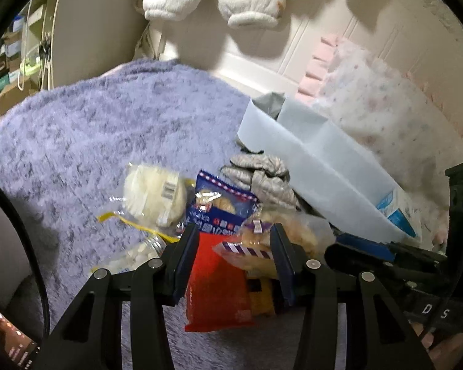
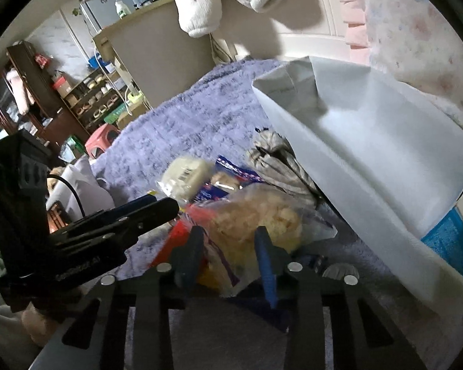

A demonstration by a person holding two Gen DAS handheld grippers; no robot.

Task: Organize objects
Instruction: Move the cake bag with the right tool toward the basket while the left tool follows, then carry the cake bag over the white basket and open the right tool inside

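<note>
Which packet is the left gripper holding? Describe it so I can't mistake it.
Start at the purple blanket, then find the snack pile beside the pale blue bin. The left gripper pinches the plain red packet; its neighbours are a dark blue printed packet and clear bags.

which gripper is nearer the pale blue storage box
Right. The right gripper, shut on the clear snack bag, sits just beside the pale blue storage box. The left gripper, shut on the red packet, is farther off, beyond the right one.
</note>
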